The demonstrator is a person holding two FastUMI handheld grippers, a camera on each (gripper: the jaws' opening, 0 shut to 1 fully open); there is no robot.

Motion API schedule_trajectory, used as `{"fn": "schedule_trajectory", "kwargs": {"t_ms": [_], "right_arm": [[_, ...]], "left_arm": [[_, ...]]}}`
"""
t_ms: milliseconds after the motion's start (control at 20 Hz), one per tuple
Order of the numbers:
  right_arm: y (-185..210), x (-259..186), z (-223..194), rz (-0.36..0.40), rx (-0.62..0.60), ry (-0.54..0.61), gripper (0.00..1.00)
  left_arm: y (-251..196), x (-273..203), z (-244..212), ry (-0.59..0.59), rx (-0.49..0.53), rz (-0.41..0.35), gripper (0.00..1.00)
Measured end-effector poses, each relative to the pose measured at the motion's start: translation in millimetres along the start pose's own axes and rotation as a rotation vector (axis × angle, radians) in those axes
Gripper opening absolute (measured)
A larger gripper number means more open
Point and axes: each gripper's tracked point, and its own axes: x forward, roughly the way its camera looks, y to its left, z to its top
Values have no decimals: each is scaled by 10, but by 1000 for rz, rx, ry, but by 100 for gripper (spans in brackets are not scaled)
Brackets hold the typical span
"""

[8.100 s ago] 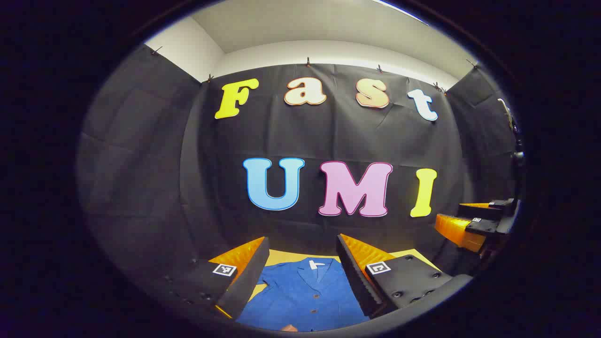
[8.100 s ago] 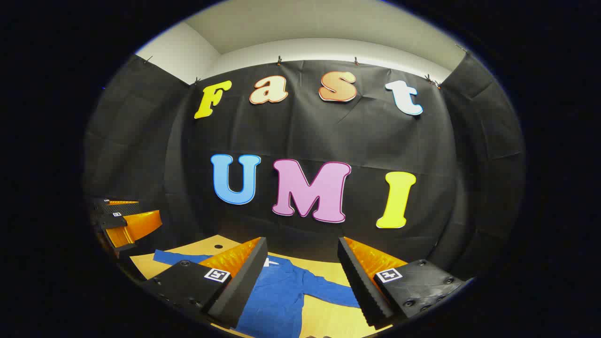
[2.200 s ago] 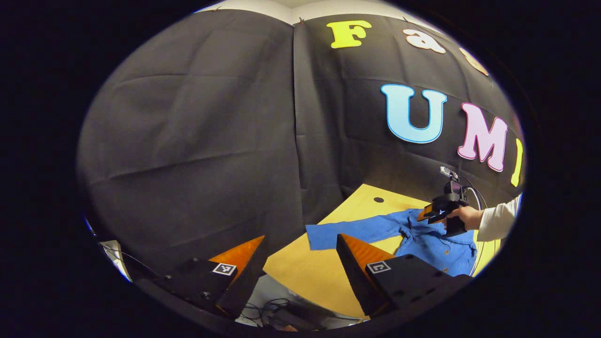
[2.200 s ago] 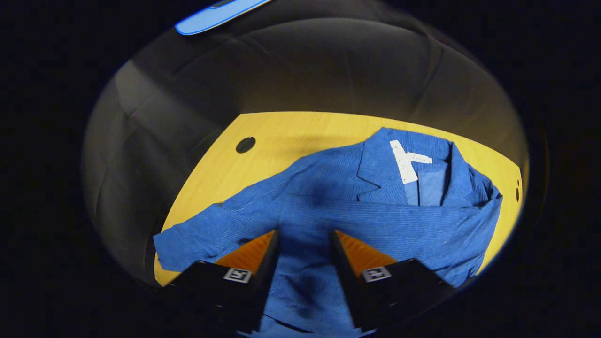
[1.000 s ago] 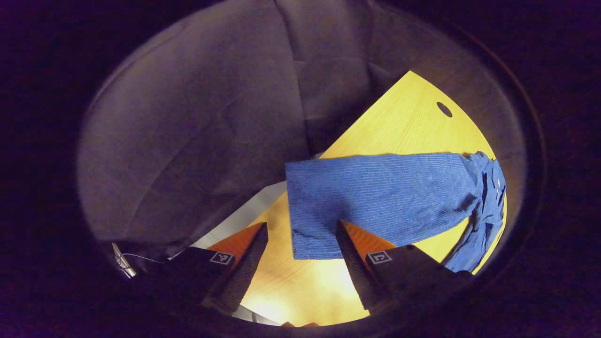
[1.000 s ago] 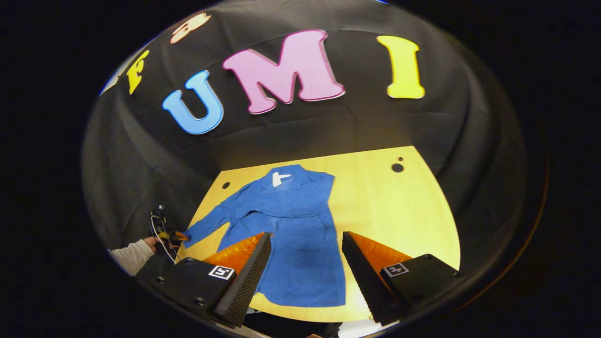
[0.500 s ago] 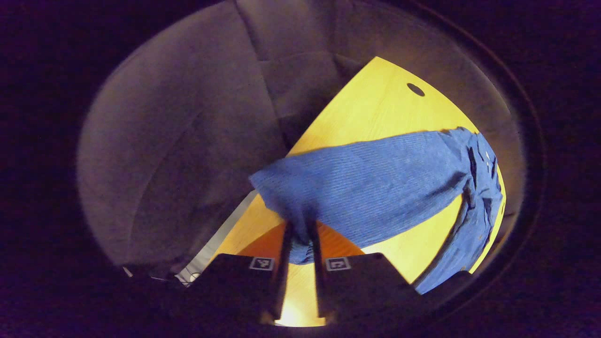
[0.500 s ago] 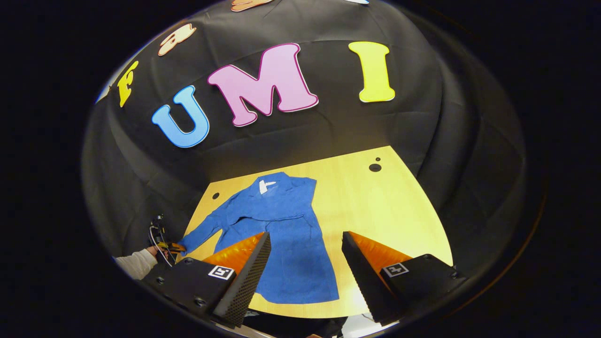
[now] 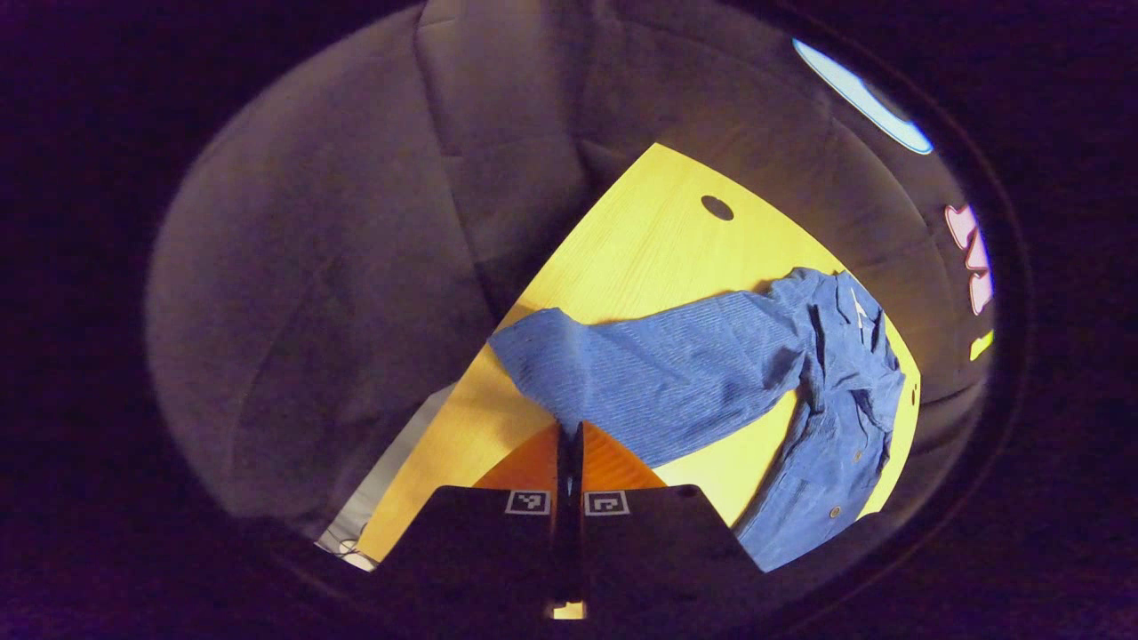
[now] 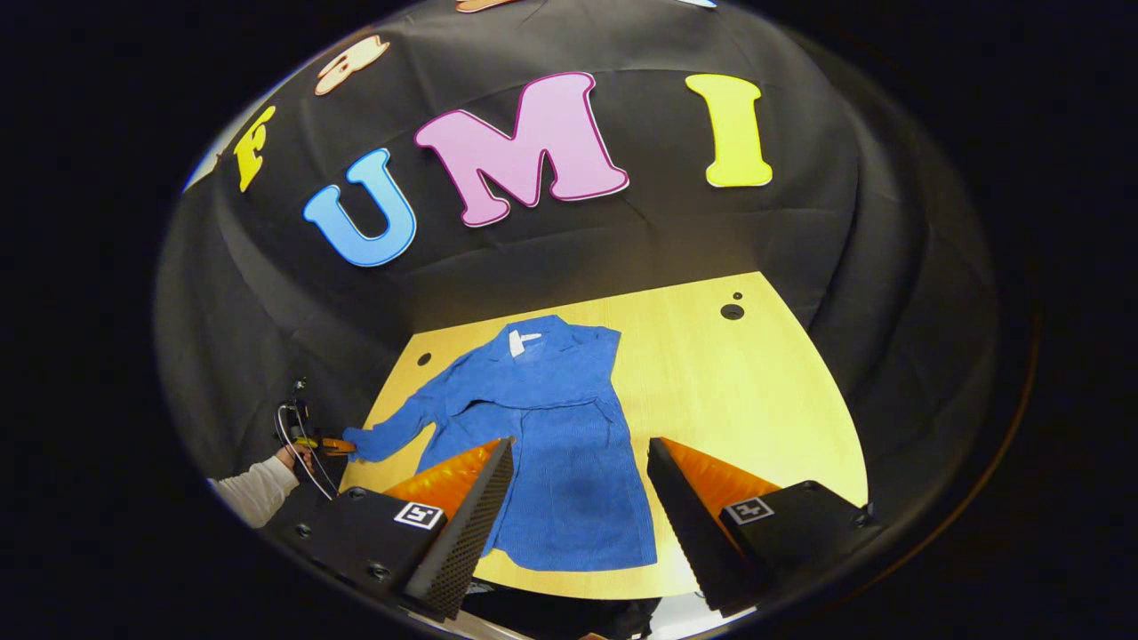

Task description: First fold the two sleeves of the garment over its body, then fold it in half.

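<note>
Garment (image 10: 569, 427) ribbed matt cloth; table (image 10: 738, 391) smooth wood.

Recording booth, black cloth wall (image 10: 622, 240), wooden table (image 10: 747, 391)

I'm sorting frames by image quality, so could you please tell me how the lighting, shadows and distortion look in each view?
Left gripper view: dim, murky wall, the table lit brightest, a shadow along the sleeve in the left gripper. Right gripper view: brighter and sharp, fisheye bending the table edges, a dark patch on the garment between the open right gripper fingers.
</note>
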Motion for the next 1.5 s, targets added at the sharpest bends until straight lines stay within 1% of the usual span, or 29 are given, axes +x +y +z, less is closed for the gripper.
{"fn": "schedule_trajectory", "kwargs": {"t_ms": [100,250,350,500,600,700,800,900,1000,1100,1200,1300,1400,1450,1500], "right_arm": [[8,5,0,5,9,1,98],[14,20,18,23,14,1,98],[-29,21,40,23,5,0,98],[-162,5,76,11,31,-9,98],[-252,-41,64,3,51,-14,98],[-362,-88,15,-15,65,-12,98],[-479,-148,-62,-34,85,-6,98],[-642,-213,-156,-64,98,3,98],[-800,-263,-245,-91,120,17,98],[-956,-335,-299,-108,149,22,98],[-1125,-385,-329,-124,167,23,98],[-1309,-363,-358,-140,178,31,98],[-1490,-274,-428,-153,189,61,98],[-1557,-214,-466,-152,189,81,98],[-1625,-141,-506,-148,190,101,98]], "left_arm": [[-259,-221,189,-46,57,-16,0],[-891,-566,443,-114,119,-74,0],[-1650,-825,598,-164,171,-170,0],[-2713,-1029,657,-197,303,-263,0],[-3343,-1031,675,-205,388,-309,0],[-3876,-889,565,-187,469,-323,0],[-4354,-727,404,-132,517,-351,0],[-4751,-526,277,-108,567,-374,0],[-5055,-364,188,-95,618,-378,0],[-5304,-141,77,-66,636,-374,0],[-5437,75,0,-29,623,-351,0],[-5546,307,-97,0,597,-347,0],[-5708,433,-177,16,549,-380,0],[-5812,504,-229,20,528,-408,0],[-5925,515,-264,21,517,-452,0]]}}
